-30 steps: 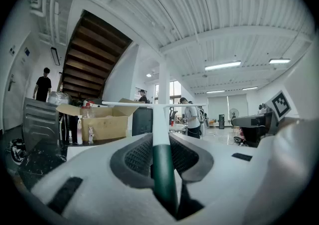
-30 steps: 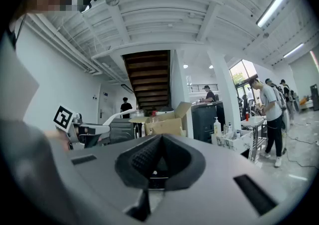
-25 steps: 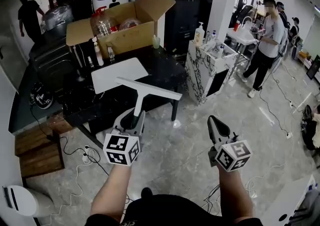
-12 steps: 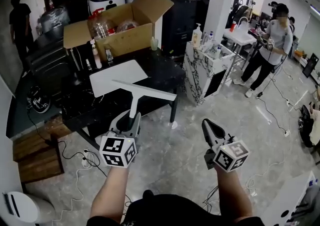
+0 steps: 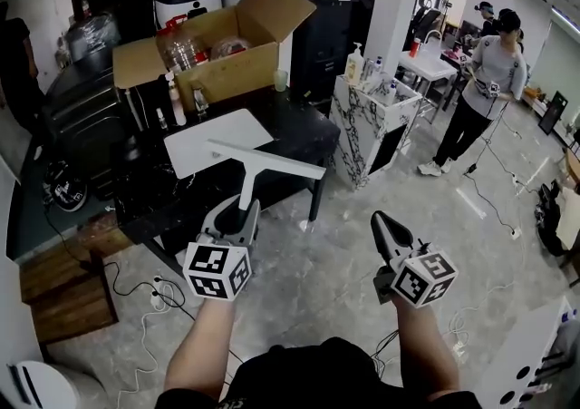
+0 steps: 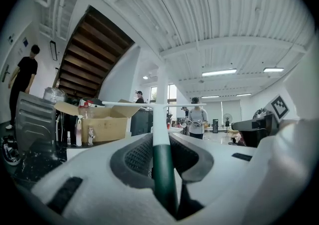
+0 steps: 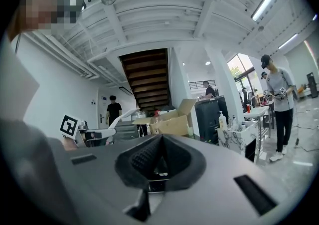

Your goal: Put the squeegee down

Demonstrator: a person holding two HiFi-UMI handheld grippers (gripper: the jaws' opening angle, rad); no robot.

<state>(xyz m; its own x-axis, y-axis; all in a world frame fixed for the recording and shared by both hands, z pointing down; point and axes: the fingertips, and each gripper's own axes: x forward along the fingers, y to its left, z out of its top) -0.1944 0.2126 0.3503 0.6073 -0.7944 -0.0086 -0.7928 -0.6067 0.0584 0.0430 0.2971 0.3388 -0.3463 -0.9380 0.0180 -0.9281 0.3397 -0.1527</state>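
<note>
My left gripper (image 5: 243, 209) is shut on the dark green handle of a white squeegee (image 5: 265, 160). The squeegee's T-shaped blade points away from me, level, over the front edge of the black table (image 5: 304, 131). In the left gripper view the handle (image 6: 160, 134) runs straight up between the pads of the left gripper (image 6: 162, 155), and the blade shows as a thin white bar. My right gripper (image 5: 388, 226) hangs over the grey floor to the right, apart from the table. In the right gripper view the right gripper (image 7: 159, 161) is shut with nothing between its pads.
On the table lie a white board (image 5: 216, 140), small bottles and an open cardboard box (image 5: 217, 58). A marble-patterned cabinet (image 5: 372, 121) stands right of the table. A person (image 5: 485, 81) stands at the far right. Cables (image 5: 136, 294) and wooden steps (image 5: 68, 285) are at the left.
Both grippers have drifted a little across the room, the left still holding the squeegee. The person at the right has stepped farther back, and the one at the far left has slipped out of view.
</note>
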